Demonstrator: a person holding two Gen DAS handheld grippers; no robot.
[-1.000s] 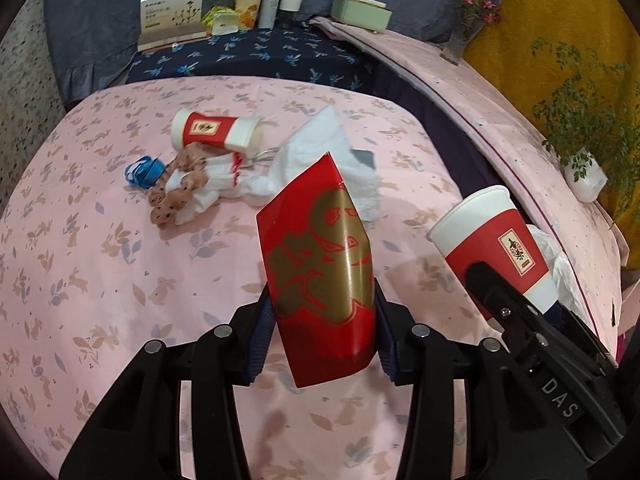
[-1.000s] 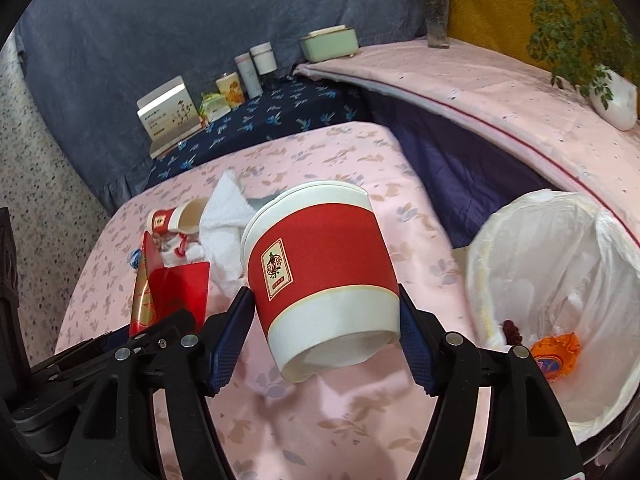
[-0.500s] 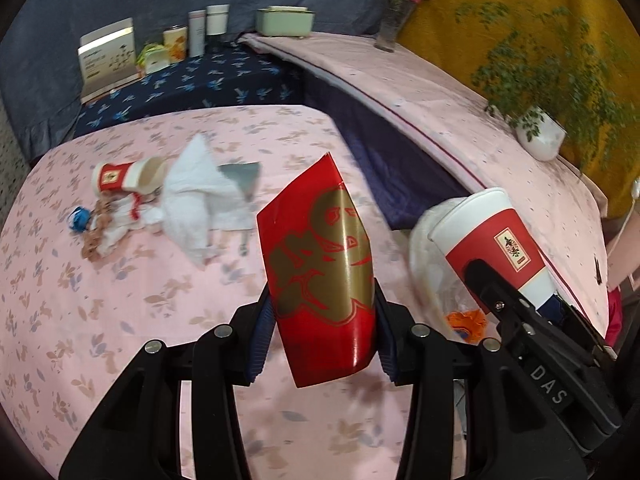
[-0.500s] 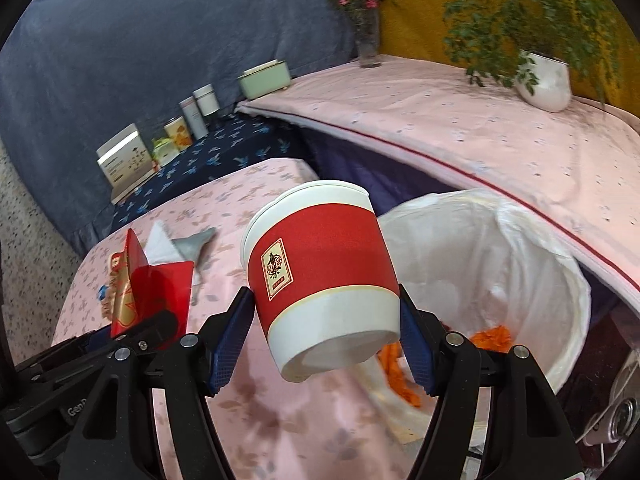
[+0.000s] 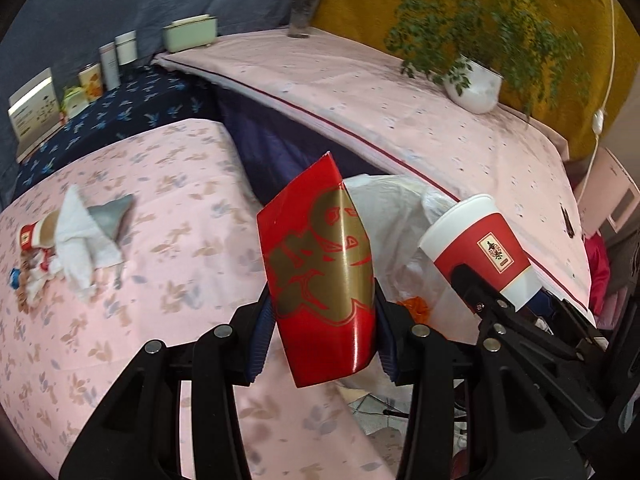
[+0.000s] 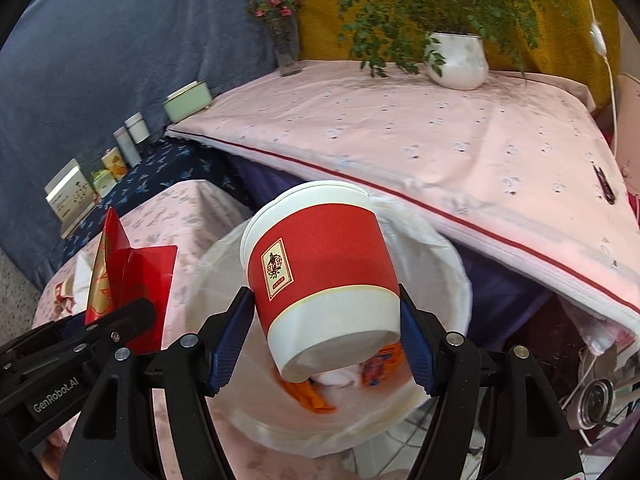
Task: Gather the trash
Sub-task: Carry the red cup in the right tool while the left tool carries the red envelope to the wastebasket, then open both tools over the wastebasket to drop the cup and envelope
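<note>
Overhead, right gripper [image 6: 326, 342]: jaws clamped on a red-and-white paper cup [image 6: 320, 276], held tilted above the white-lined trash bin [image 6: 432, 240].
Left gripper [image 5: 324, 330]: jaws pinching a red-and-gold packet [image 5: 320, 276], upright at the edge of the pink floral bed [image 5: 160, 240], beside the bin.
Bin contents: orange scraps [image 6: 312, 398].
Bed: crumpled tissue [image 5: 82, 246], second cup [image 5: 34, 234].

Cup [image 6: 320, 280] above bin [image 6: 432, 240], carton [image 6: 132, 280] to its left.
</note>
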